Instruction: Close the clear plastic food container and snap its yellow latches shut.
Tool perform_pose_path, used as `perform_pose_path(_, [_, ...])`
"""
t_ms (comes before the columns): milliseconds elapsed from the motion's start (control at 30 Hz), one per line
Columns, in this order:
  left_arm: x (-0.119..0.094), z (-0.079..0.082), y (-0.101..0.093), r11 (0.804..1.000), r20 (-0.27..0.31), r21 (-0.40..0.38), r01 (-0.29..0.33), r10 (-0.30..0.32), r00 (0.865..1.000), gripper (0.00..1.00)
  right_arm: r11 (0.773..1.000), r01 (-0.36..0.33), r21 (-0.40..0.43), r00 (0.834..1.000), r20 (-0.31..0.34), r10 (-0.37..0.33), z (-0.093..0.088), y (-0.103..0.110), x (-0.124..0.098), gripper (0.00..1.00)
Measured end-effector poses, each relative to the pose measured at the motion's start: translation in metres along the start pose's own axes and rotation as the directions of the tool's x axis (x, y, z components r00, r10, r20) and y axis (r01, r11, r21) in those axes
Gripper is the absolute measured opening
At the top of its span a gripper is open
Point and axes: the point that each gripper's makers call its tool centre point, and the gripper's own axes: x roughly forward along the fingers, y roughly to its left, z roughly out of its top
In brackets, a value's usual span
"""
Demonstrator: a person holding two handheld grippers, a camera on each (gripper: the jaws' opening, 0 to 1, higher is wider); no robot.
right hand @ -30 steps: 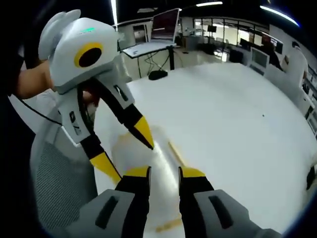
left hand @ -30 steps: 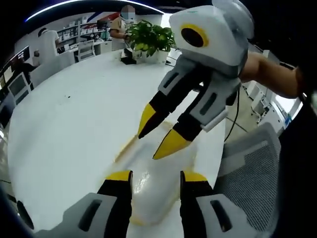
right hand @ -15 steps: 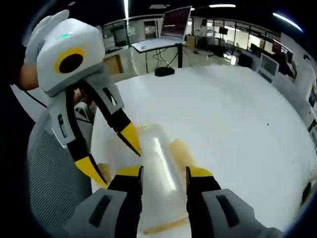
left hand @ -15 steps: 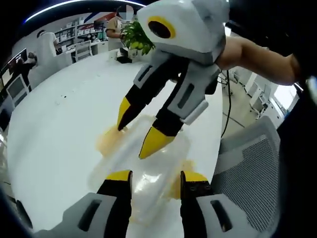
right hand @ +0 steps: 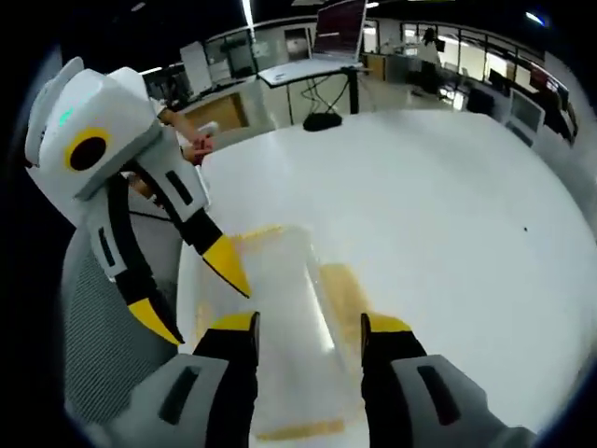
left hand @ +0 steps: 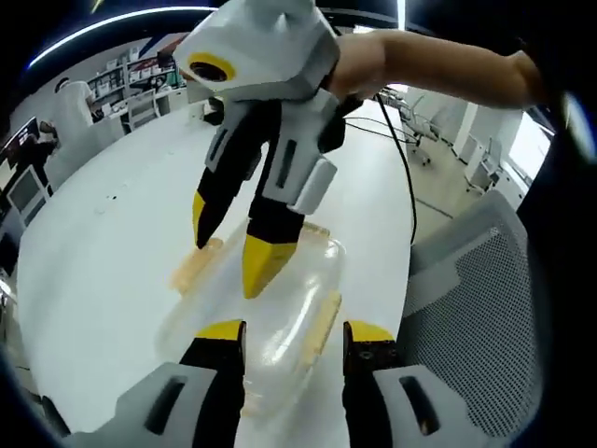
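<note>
The clear plastic food container lies low and centre in the left gripper view, on the white table near its edge, with its lid down and yellow latches showing along its sides; whether any latch is snapped I cannot tell. The left gripper stands with jaws spread wide astride the container, gripping nothing, and the right gripper likewise straddles it wide in the right gripper view. The likely trouble is that the light, slick box skids toward the table's edge or tips if one gripper presses a latch while the other fails to brace it, or a jaw tip glances off the latch. Beyond the table lie a mesh chair at right and an office with desks and a monitor at upper centre
</note>
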Motion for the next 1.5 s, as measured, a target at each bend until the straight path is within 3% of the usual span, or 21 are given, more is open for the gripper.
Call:
perform_pose_path(300, [0.003, -0.002, -0.004, 0.992, 0.002, 0.128, -0.001, 0.001, 1.0, 0.38, 0.998, -0.059, -0.031, 0.997, -0.058, 0.057, -0.004, 0.002, 0.007, 0.41])
perform_pose_path(567, [0.007, -0.002, -0.003, 0.972, -0.001, 0.232, -0.022, 0.023, 1.0, 0.37, 0.993, -0.105, -0.054, 0.991, -0.087, 0.1, -0.004, 0.003, 0.008, 0.4])
perform_pose_path(767, [0.007, -0.002, 0.001, 0.952, 0.004, 0.302, -0.047, 0.048, 0.999, 0.31, 0.991, -0.131, -0.038, 0.987, -0.095, 0.127, -0.003, 0.002, 0.011, 0.4])
perform_pose_path(1367, [0.011, -0.001, -0.004, 0.924, -0.001, 0.381, -0.038, 0.042, 0.999, 0.28, 0.986, -0.169, 0.002, 0.981, -0.098, 0.169, -0.004, 0.004, 0.011, 0.39])
perform_pose_path(1500, [0.013, 0.0, -0.004, 0.91, -0.012, 0.413, -0.031, 0.04, 0.999, 0.28, 0.983, -0.181, 0.009, 0.978, -0.102, 0.181, -0.005, 0.004, 0.011, 0.39])
